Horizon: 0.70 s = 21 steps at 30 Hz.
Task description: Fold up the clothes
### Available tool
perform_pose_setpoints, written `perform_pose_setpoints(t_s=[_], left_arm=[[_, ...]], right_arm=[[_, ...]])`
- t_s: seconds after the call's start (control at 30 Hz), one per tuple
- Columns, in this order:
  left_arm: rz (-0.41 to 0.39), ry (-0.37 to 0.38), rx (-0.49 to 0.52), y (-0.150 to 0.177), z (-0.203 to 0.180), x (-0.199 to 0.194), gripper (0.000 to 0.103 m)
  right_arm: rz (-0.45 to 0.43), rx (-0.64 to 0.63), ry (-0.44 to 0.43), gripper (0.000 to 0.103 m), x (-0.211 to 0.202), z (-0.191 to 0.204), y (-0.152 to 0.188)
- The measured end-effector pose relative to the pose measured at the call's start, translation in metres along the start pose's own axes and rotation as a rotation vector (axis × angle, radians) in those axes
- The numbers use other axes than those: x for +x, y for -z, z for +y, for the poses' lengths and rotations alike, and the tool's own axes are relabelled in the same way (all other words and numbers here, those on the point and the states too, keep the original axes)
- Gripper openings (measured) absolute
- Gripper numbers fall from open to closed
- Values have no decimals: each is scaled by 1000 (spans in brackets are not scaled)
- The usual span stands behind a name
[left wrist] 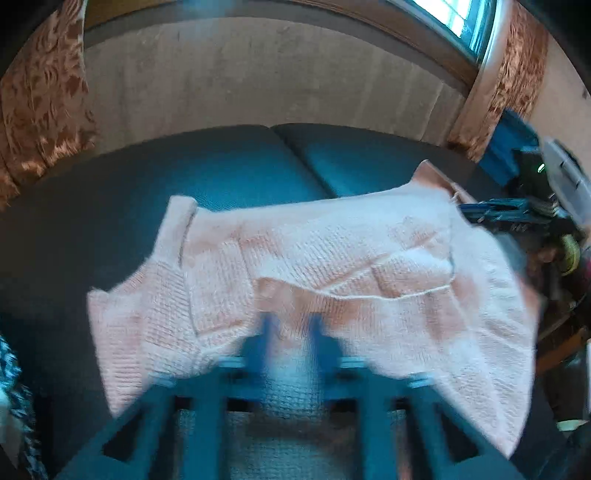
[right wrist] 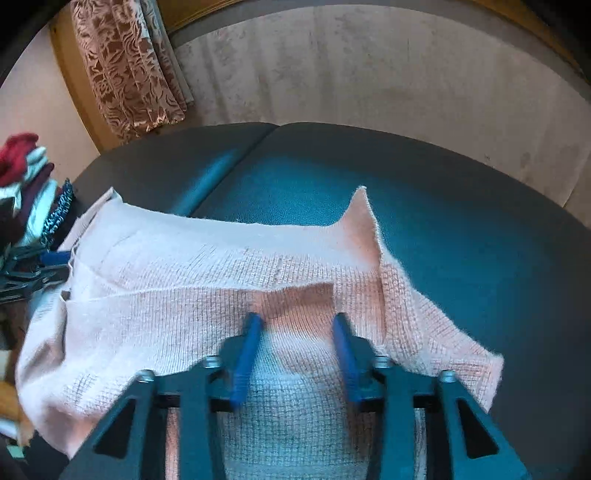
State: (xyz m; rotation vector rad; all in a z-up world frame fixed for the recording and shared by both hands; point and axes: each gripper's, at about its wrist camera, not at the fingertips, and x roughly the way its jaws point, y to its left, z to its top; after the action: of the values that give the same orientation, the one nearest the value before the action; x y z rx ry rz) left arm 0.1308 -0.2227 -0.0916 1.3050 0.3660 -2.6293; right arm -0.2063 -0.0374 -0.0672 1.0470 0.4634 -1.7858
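Observation:
A pale pink knitted garment (left wrist: 314,258) lies spread and partly folded on the dark teal couch seat (left wrist: 229,173). It also shows in the right wrist view (right wrist: 207,280). My left gripper (left wrist: 291,325) is over the garment's near edge, its blue fingers a little apart with cloth between them; the view is blurred. My right gripper (right wrist: 297,325) is open, its blue fingers (right wrist: 251,347) spread wide over the garment's near edge. The right gripper shows at the right in the left wrist view (left wrist: 509,212).
A beige couch back (right wrist: 369,74) rises behind the seat (right wrist: 443,221). Patterned brown curtains (left wrist: 40,92) hang at both sides. A pile of other clothes (right wrist: 26,184) sits at the left. A window (left wrist: 454,18) is up right.

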Motion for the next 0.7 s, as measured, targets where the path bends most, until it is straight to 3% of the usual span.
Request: perform_pose_setpoints(t_s=[0.03,0.1,0.23,0.43,0.53,0.57,0.63,0.7], left_arm=[[-16,3,-11,1,0,-4,2],[-61,-1,-54,1,4,-16,2],[-196,34,-246,-4,38,-55,2],[-268,44,-369,-14,61,-64,2],[-302,49,-429,-18,72,-68,0],[-314,50,-449,-20,76,-69,3],[-261,87,-341,-22,57,-61,22],[-170,114,-218,-24,33,-47,29]], right_arm=[[0,7,-16,4,-2,0,0],[-7,8,-29,3,-7,2,-1],[-62,-4,-26,3,-28,5,-8],[-181,57,28,1,-66,-13,-28],[-194,130,20,2,-71,-30,-31],[-183,142,-1,6,-68,-35,-30],[-157,145,-76,13,-60,-36,-26],[-125,133,-124,44,-48,-31,-26]])
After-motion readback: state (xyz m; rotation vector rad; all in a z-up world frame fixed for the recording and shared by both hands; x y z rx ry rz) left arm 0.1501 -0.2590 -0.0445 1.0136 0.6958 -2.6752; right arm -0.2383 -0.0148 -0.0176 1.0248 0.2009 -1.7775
